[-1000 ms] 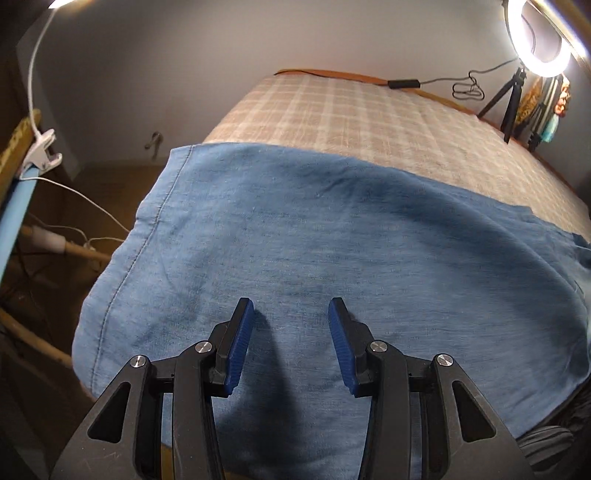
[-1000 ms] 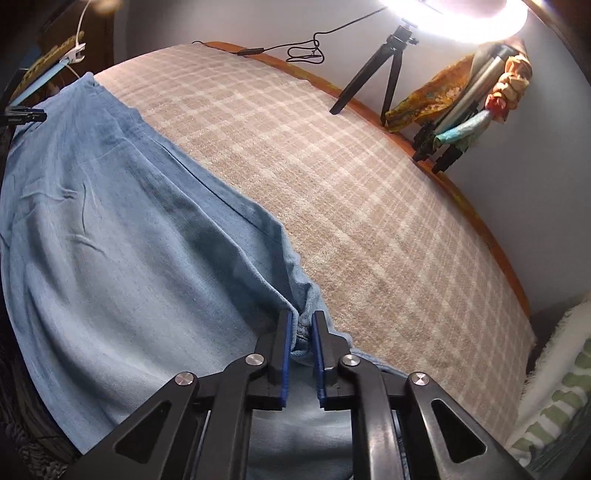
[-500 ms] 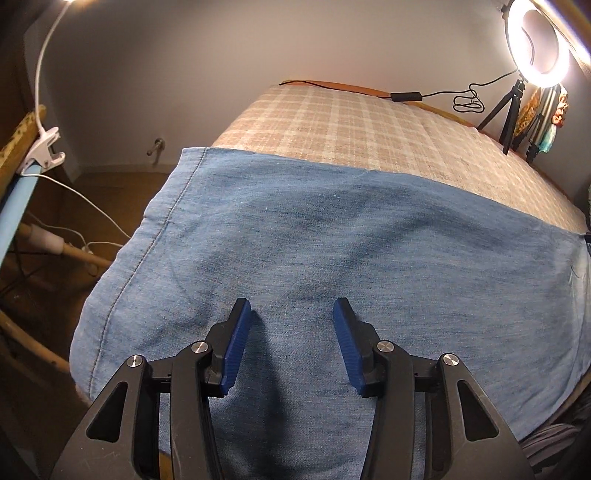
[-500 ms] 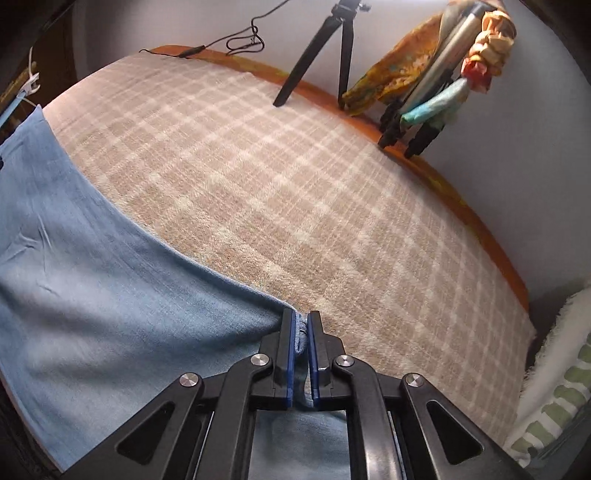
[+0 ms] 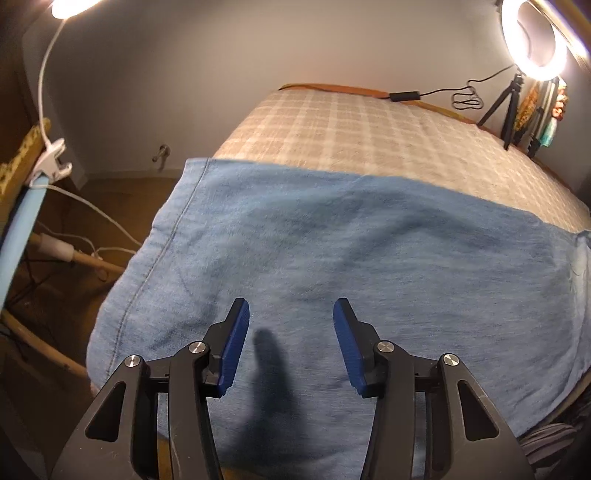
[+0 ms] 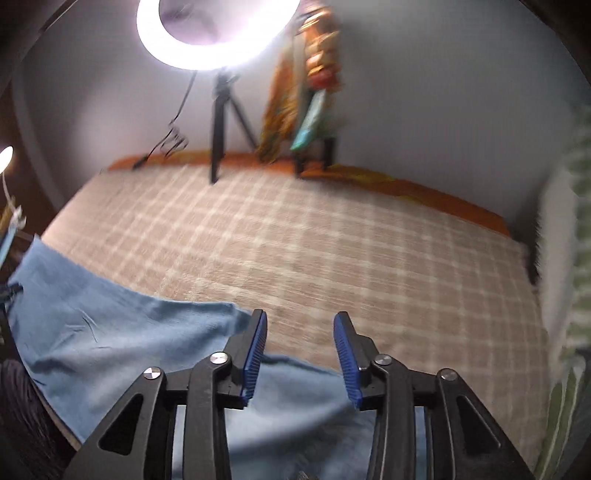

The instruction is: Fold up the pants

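My right gripper (image 6: 299,347) has just let go: a second ago its fingers (image 6: 255,350) pinched a bunched edge of the pants (image 5: 332,280), and now they have been opening and stand moderately apart with nothing between them, the cloth lying loose below. The view has swung up toward the ring light (image 6: 218,33), and the picture is smeared. My left gripper (image 5: 290,343) has hardly shifted; its fingers (image 5: 234,343) are about as far apart, empty, hovering over the denim without touching it.

The pants lie flat on the bed (image 5: 369,133), along its near edge, well short of the ring light at the far side. In the left view the hem with its stitched seam sits at the bed's left end, part of it drooping over the corner, and the long axis runs left to right along the near edge.

I judge one fold is laid and released. Next I need fresh grips, probably at the two ends, to bring hem toward waist, keeping the layers aligned so the drooping corner doesn't drag.
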`<state>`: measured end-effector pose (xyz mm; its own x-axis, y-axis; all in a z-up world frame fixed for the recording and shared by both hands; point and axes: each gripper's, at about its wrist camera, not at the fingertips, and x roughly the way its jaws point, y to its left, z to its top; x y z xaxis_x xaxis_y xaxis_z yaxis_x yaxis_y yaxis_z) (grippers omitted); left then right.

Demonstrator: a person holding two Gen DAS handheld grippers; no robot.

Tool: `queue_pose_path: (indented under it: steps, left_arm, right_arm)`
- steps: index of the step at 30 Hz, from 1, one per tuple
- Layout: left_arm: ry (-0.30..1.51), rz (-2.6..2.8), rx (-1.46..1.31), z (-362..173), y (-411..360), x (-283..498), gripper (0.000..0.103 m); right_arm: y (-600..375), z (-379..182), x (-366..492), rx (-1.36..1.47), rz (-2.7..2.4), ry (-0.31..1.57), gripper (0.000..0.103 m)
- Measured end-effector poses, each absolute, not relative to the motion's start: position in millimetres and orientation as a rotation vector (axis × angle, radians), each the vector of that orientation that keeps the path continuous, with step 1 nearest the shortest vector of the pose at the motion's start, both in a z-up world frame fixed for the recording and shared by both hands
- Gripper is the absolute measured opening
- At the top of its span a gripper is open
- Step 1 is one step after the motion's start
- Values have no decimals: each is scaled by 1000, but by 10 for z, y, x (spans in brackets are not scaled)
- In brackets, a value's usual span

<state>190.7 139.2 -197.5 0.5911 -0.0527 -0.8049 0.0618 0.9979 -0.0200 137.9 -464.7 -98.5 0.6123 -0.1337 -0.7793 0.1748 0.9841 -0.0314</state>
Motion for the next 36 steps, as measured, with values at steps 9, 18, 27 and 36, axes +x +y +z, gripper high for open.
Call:
queue_pose_path:
  steps: [9,18,27,36]
  left_arm:
    - [800,-345,117,-1143,366,1913,46]
    - [781,-658,232,-773,-1082,2142,55]
    - [863,-953,193,-874,-2657,2388,60]
    - [938,-1063,305,-1388,-3775,2387,60]
  right_arm:
    - [-5070,-1046,111,139,-351,871,59]
    - [-5359,-1367,-305,281,-404,867,70]
    - [-6037,-1553,121,442,-263,805,86]
    - [-6445,-2039,583,519,-123,852,87]
